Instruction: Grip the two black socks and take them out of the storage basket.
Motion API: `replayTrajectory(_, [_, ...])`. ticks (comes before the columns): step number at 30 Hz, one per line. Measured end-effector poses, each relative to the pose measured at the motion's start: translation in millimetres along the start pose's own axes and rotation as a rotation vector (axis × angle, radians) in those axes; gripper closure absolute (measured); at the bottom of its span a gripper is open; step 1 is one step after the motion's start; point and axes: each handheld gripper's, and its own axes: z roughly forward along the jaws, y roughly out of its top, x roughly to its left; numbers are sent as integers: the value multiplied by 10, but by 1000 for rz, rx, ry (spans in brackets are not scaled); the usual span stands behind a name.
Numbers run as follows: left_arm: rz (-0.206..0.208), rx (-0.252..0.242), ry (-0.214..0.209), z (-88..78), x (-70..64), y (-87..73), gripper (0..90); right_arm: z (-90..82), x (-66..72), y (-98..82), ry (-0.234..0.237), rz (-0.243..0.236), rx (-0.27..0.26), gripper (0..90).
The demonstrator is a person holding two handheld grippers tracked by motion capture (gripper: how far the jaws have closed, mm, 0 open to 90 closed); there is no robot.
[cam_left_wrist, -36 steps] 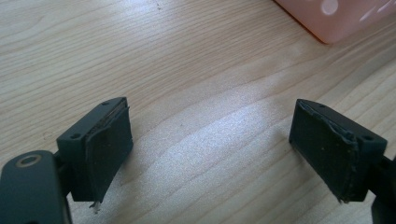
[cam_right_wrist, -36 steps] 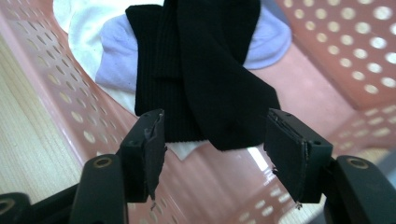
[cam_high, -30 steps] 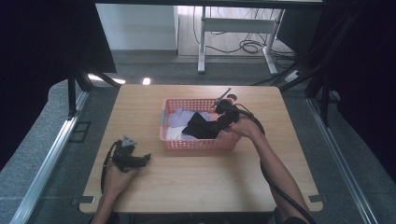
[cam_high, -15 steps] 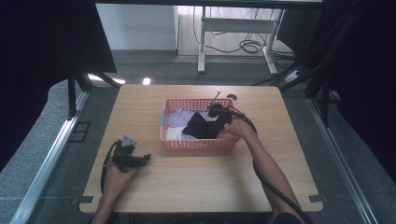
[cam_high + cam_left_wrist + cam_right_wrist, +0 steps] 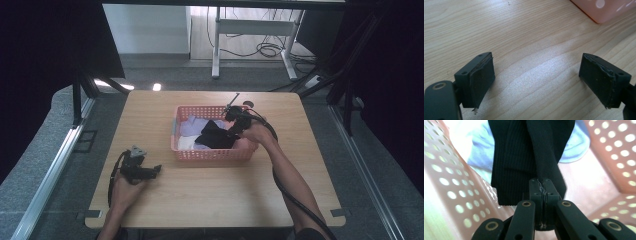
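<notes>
The right gripper (image 5: 543,185) has just been closing and its jaws now pinch a fold of the black garment (image 5: 524,157), which lies in the pink basket (image 5: 212,152) at the table's middle. With that grip made, lifting the garment out looks ready to begin. The left gripper (image 5: 536,82) rests near left on the table (image 5: 210,185), jaws wide apart and empty.

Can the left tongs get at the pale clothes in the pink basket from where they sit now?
Probably yes: the left tongs stand open over bare table, and the pale clothes lie uncovered at the basket's near-left end.

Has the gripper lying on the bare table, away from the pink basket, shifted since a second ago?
No. The left gripper sits at the same spot off the pink basket's near left corner.
</notes>
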Motion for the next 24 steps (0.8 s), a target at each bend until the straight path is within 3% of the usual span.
replayTrajectory(24, [-4,-5,0,4,-2,1,129,-904,16,237,-20,13,-120,887])
